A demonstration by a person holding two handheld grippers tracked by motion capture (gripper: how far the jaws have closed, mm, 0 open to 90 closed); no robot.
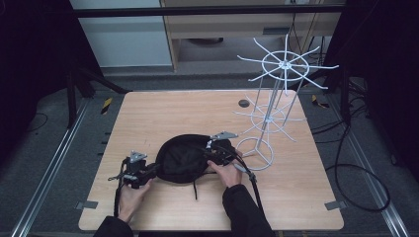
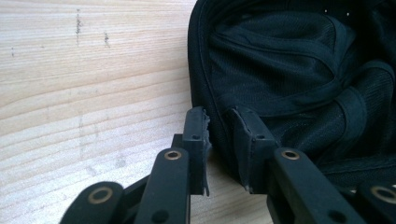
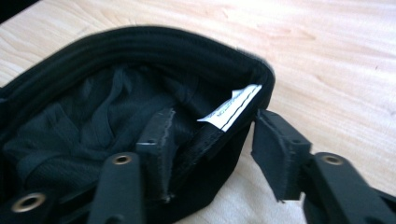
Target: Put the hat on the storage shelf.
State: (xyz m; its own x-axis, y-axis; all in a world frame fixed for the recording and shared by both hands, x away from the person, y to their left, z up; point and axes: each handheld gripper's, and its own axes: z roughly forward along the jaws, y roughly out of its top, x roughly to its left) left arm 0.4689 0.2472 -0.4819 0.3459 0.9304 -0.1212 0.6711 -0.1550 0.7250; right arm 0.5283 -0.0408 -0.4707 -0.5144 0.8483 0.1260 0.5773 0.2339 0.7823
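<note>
A black mesh-lined cap (image 1: pixel 184 158) lies upside down mid-table (image 1: pixel 148 113), white label (image 3: pixel 231 108) inside. Left gripper (image 2: pixel 219 140) clamps its rim; right gripper (image 3: pixel 210 149) straddles the opposite rim, jaws apart. The visor's shape is hard to make out.

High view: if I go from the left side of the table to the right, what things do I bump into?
Left gripper → black cap → right gripper → white wire rack, all on the wooden table.
</note>
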